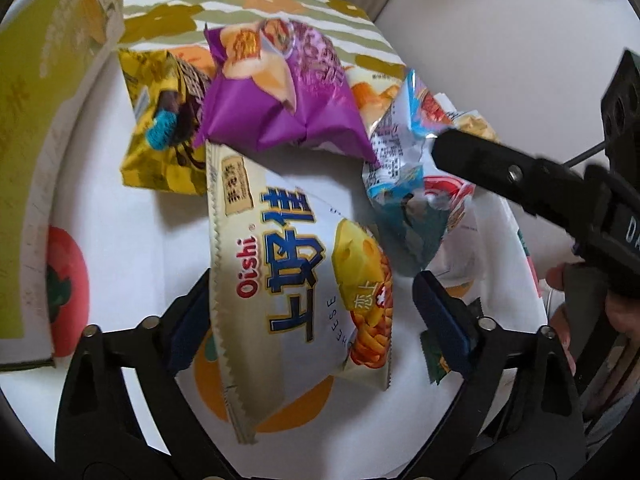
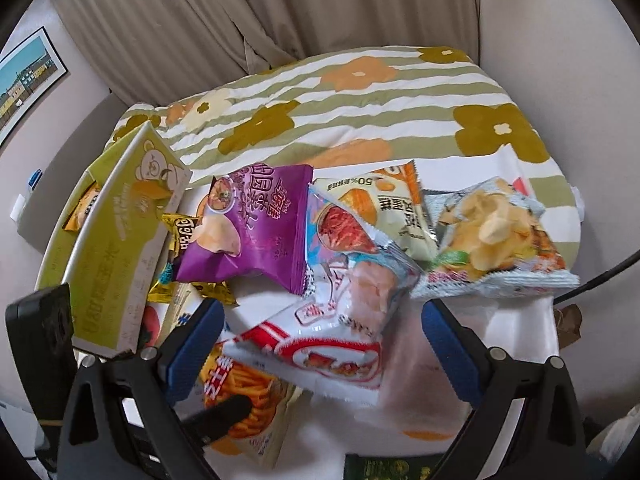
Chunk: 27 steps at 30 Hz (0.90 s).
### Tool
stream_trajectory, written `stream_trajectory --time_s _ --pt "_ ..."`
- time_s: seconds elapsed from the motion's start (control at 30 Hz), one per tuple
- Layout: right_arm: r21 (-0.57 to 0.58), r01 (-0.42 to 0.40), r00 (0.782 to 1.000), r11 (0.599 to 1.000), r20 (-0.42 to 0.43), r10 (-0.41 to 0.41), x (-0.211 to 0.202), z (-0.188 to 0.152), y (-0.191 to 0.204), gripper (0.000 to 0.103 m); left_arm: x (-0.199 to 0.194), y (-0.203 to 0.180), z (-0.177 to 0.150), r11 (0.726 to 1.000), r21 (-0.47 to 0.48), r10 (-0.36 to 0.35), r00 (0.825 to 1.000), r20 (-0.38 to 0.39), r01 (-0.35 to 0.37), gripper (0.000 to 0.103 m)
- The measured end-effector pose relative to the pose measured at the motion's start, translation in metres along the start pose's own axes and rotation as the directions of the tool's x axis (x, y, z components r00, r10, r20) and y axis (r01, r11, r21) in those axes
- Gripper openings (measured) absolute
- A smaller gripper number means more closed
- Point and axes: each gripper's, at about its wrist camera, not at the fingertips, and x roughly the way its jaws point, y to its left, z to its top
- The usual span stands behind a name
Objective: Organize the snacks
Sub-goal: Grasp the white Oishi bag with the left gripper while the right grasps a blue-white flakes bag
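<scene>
A pile of snack bags lies on a white fruit-print cloth (image 1: pixel 132 240). A cream Oishi cheese bag (image 1: pixel 288 280) lies between the fingers of my left gripper (image 1: pixel 312 320), which is open: the left pad is at the bag's edge and the right pad stands clear of it. Beyond lie a purple bag (image 1: pixel 280 92), a yellow bag (image 1: pixel 160 140) and a blue bag (image 1: pixel 400 184). My right gripper (image 2: pixel 324 348) is open above a white-and-red bag (image 2: pixel 320 352) and the blue bag (image 2: pixel 348 248). One right-gripper finger (image 1: pixel 480 160) reaches over the blue bag.
A tall green box (image 2: pixel 124 240) stands at the left edge of the pile. A grey chips bag (image 2: pixel 488 236) and an orange-and-white bag (image 2: pixel 384 200) lie at the back right. A striped floral quilt (image 2: pixel 360 100) and curtains (image 2: pixel 280 8) lie behind.
</scene>
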Motion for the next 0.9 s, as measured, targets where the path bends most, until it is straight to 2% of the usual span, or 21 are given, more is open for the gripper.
stream_trajectory --time_s 0.07,0.13,0.17,0.2,0.3,0.67,0.9 --pt "-0.007 -0.004 1.000 1.000 -0.011 0.004 0.008 0.001 0.002 0.098 0.003 0.002 -0.002 1.000 -0.006 0.000 1.000 -0.006 0.000 0.085" --pt "-0.019 -0.004 1.000 1.000 -0.016 0.004 0.015 0.002 0.003 0.098 0.006 0.004 -0.004 1.000 -0.010 -0.006 1.000 -0.016 0.006 0.072" --pt "-0.022 -0.005 1.000 1.000 -0.019 0.005 0.018 0.003 0.004 0.098 0.007 0.005 -0.005 1.000 -0.011 -0.011 1.000 -0.020 0.011 0.070" --pt "-0.024 -0.006 1.000 1.000 -0.022 0.005 0.021 0.003 0.005 0.098 0.009 0.007 -0.006 1.000 -0.015 -0.022 0.999 -0.026 0.021 0.064" --pt "-0.023 -0.002 0.999 1.000 -0.033 0.001 0.028 0.003 0.004 0.098 0.008 0.009 -0.007 0.999 -0.020 -0.030 0.999 -0.020 0.030 0.059" --pt "-0.027 0.026 0.996 0.999 -0.085 -0.028 0.050 0.007 -0.002 0.098 -0.005 0.008 -0.013 1.000 -0.013 0.009 1.000 0.009 -0.009 0.055" --pt "-0.024 0.010 0.993 1.000 -0.114 -0.012 0.056 -0.003 -0.001 0.078 -0.016 -0.003 -0.018 0.999 0.018 0.051 0.998 0.028 -0.051 0.055"
